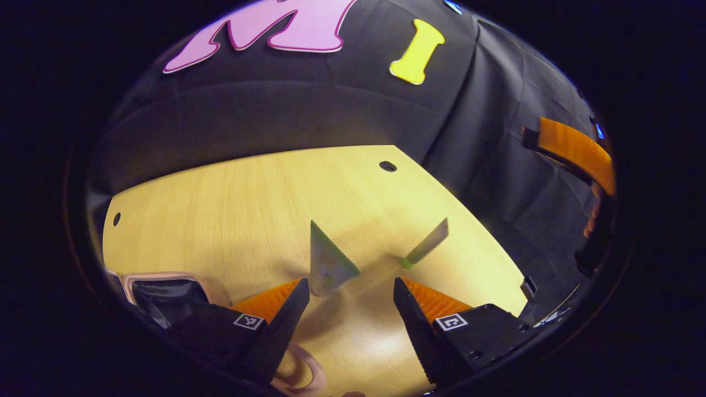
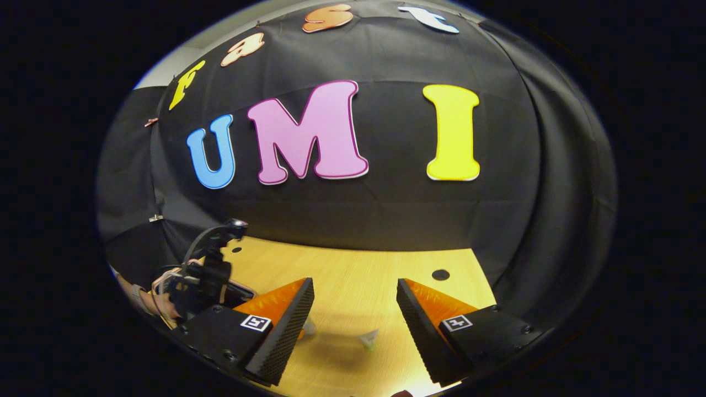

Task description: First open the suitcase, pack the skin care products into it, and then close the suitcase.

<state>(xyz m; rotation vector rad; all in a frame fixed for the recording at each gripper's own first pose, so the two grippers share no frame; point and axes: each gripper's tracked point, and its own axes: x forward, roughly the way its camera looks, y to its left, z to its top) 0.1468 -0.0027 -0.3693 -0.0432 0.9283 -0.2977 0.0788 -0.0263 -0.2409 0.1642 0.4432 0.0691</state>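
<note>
Two skin care tubes stand on the wooden table. A pale green tube stands cap down just beyond my left gripper, which is open and empty. A slimmer tube with a green cap leans to its right. The suitcase, pink-rimmed with a dark inside, lies at the lower left behind my left finger. My right gripper is open and empty above the table, with both tubes small below it: one between the fingers, one by the left finger.
Black cloth walls close the table's far and right sides. Small dark holes mark the tabletop. A pink curved part shows at the bottom edge. The other gripper and the hand holding it are at the left.
</note>
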